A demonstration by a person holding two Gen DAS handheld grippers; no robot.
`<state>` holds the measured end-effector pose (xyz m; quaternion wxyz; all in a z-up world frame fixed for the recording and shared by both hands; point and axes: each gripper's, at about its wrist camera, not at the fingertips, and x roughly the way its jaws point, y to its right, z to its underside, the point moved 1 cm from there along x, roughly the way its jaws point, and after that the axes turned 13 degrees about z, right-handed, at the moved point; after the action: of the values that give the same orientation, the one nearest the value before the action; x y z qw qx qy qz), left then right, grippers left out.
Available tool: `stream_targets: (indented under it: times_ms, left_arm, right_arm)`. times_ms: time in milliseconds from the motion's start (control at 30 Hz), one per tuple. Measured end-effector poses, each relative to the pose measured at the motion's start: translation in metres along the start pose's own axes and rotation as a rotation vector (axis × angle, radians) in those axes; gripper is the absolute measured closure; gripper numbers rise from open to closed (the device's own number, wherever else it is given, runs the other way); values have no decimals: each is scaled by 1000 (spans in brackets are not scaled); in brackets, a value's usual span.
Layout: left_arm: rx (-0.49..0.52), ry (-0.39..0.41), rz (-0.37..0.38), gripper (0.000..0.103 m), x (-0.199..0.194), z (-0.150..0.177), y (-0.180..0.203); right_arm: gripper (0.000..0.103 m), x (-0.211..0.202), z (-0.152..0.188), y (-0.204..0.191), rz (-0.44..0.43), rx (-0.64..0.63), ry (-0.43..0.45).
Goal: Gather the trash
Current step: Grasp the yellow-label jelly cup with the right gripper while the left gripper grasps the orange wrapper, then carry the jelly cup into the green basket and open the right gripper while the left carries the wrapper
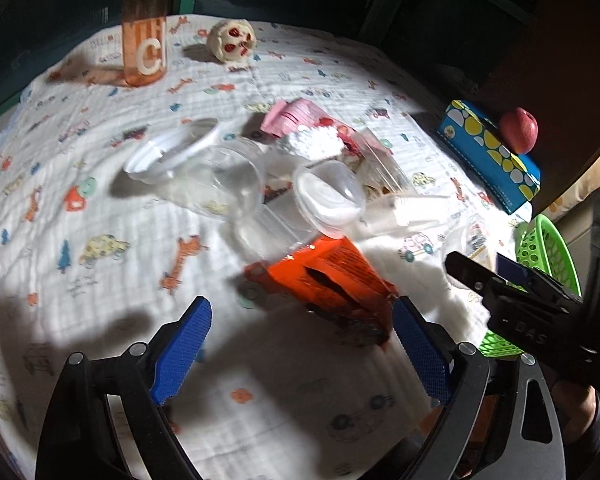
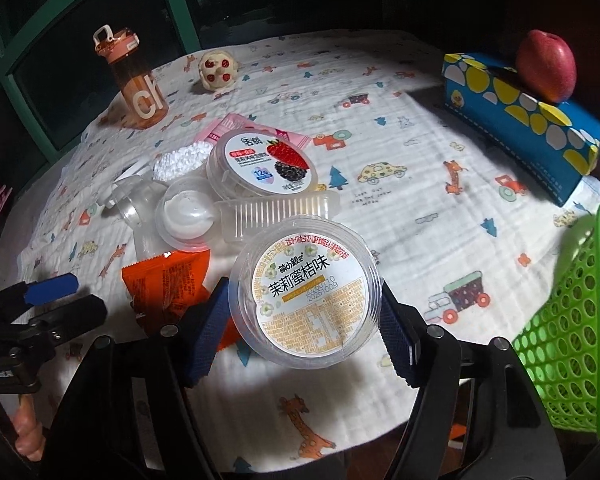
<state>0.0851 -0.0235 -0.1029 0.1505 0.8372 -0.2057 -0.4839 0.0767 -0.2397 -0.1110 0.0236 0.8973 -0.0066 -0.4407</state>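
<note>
My right gripper (image 2: 304, 320) is shut on a clear plastic cup with a white and yellow label (image 2: 306, 294), held above the cloth. A green mesh basket (image 2: 572, 320) stands at the right; it also shows in the left wrist view (image 1: 548, 248). My left gripper (image 1: 300, 344) is open and empty, just in front of an orange wrapper (image 1: 328, 276), which also shows in the right wrist view (image 2: 168, 284). Behind lie clear cups (image 1: 224, 184), a lidded tub (image 1: 328, 196), a strawberry-label cup (image 2: 268, 164), a clear tray (image 2: 276, 208) and pink packets (image 1: 292, 116).
A printed cloth (image 2: 400, 168) covers the round table. An orange water bottle (image 1: 144, 28) and a small skull-like toy (image 1: 232, 40) stand at the back. A blue box (image 2: 520, 120) with a red apple (image 2: 546, 64) on it lies at the right.
</note>
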Motion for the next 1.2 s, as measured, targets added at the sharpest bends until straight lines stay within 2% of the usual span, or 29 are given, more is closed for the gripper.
stream_targets:
  times_ms: [133, 267, 567, 700, 833, 1033, 1200]
  left_arm:
    - [-64, -29, 55, 14, 19, 3, 5]
    - [-78, -32, 39, 16, 32, 2, 11]
    - [-148, -63, 40, 36, 55, -1, 8]
    - [-148, -71, 83, 56, 53, 1, 8]
    - [-126, -63, 111, 69, 43, 4, 12]
    - [-76, -61, 170, 78, 20, 10, 23]
    - [-23, -52, 219, 81, 2, 13, 39]
  right_arm:
    - [34, -17, 3, 21, 18, 24, 35]
    - [34, -30, 7, 40, 44, 45, 60]
    - [34, -47, 22, 75, 92, 99, 79]
    - [34, -54, 28, 90, 118, 122, 85]
    - [34, -61, 33, 105, 146, 146, 93]
    - [34, -72, 41, 128, 187, 192, 104]
    - [34, -79, 45, 151, 216, 244, 109]
